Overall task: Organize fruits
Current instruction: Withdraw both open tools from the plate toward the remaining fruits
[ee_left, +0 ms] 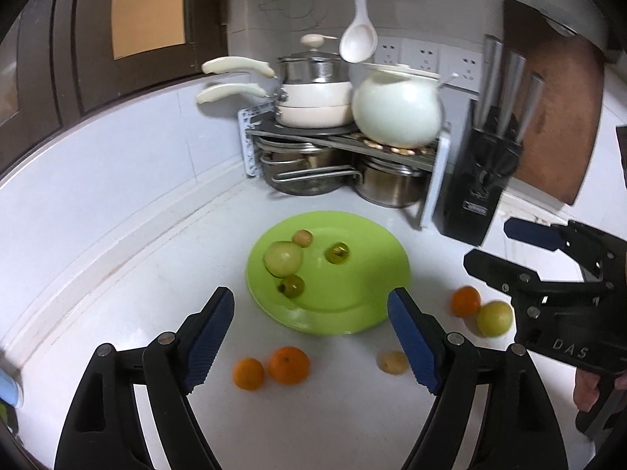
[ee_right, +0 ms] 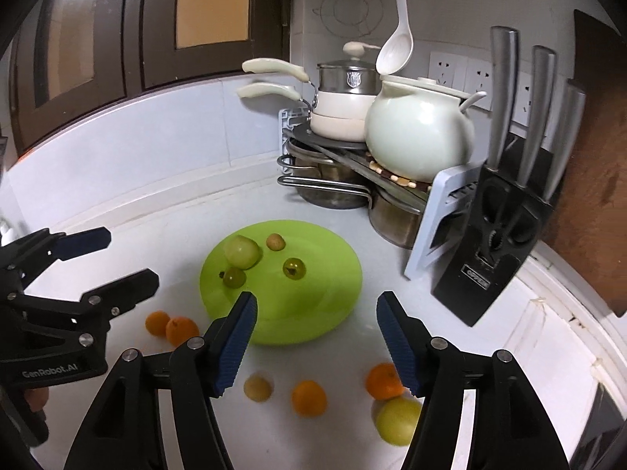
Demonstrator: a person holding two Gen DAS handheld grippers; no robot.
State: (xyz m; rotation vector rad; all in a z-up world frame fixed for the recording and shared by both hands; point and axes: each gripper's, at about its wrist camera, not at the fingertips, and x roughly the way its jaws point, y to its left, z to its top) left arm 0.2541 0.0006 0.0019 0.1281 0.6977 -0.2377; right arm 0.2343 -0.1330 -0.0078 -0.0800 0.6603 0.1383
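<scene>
A white counter (ee_right: 164, 235) carries everything, and beyond both pairs of jaws in the corner stands a pot rack (ee_right: 431, 203) with a round white pot (ee_right: 419, 137) on top and a black knife block (ee_right: 497, 235) to its right. The green plate (ee_left: 352, 274) lies straight ahead of the left gripper (ee_left: 311, 309), just past its fingertips, and holds four pieces: a large pale green fruit (ee_left: 283, 258), two small dark green fruits (ee_left: 293, 286) (ee_left: 337, 252) and a small brown fruit (ee_left: 303, 237). The left gripper's jaws stand wide apart with nothing between them. Below the gap, nearer the camera, two oranges (ee_left: 289, 364) (ee_left: 248, 373) lie side by side on the counter, and a small tan fruit (ee_left: 392, 362) sits against the inner face of the right-hand finger. The right gripper (ee_right: 317, 309) is likewise spread wide and holds nothing (the plate's near rim sits between its fingertips). Under its gap lie the tan fruit, an orange (ee_right: 308, 397), a second orange (ee_right: 384, 382) by the right-hand finger, and just below that a yellow-green fruit (ee_right: 397, 419).
</scene>
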